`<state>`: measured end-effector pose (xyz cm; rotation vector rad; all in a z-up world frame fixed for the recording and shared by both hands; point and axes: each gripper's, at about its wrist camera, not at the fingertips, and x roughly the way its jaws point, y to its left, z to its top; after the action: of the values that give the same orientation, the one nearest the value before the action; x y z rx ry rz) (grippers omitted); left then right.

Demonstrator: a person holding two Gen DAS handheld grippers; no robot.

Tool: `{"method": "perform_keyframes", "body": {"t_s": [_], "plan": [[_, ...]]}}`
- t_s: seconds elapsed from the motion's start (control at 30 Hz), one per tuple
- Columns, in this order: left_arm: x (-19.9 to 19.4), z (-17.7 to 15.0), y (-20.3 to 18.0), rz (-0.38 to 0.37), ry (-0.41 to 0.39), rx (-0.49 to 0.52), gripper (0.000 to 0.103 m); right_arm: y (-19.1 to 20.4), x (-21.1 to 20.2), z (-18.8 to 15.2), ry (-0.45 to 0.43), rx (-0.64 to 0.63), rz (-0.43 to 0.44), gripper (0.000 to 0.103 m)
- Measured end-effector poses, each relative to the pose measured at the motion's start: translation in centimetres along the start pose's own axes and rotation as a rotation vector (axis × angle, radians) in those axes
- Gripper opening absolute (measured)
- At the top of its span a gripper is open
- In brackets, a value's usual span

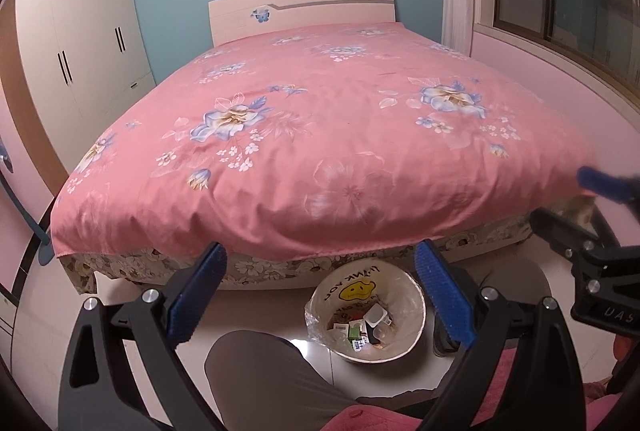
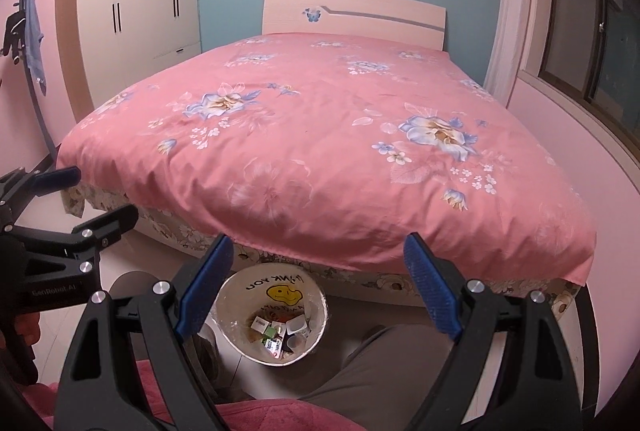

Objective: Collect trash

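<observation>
Two claws spread, bin below

Both empty, jaws wide: left claw [image 1: 320,287], right claw [image 2: 318,285]. Trash bin [image 2: 236,331] on floor at foot of bed [image 2: 320,135], w/ small boxes & wrappers [image 2: 280,335] inside, between person's knees.

The bin liner [image 2: 280,283] reads "THANK YOU"; the left hand-held gripper [image 2: 86,199] reads "GenRobot.AI".

Pink floral bed cover [image 1: 320,135], white bin [image 1: 412,315] w/ yellow smiley, blue-padded tools.
</observation>
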<state>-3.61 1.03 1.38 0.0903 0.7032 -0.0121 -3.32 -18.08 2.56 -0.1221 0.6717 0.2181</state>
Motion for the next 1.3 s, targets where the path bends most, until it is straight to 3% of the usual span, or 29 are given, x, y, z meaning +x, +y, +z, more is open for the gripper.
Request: {"method": "perform_keyframes", "body": {"t_s": [1.3], "plan": [[-0.11, -0.06, -0.49, -0.011, 0.003, 0.018, 0.096, 0.80, -0.02, 0.12, 0.000, -0.016, 0.017, 0.086]]}}
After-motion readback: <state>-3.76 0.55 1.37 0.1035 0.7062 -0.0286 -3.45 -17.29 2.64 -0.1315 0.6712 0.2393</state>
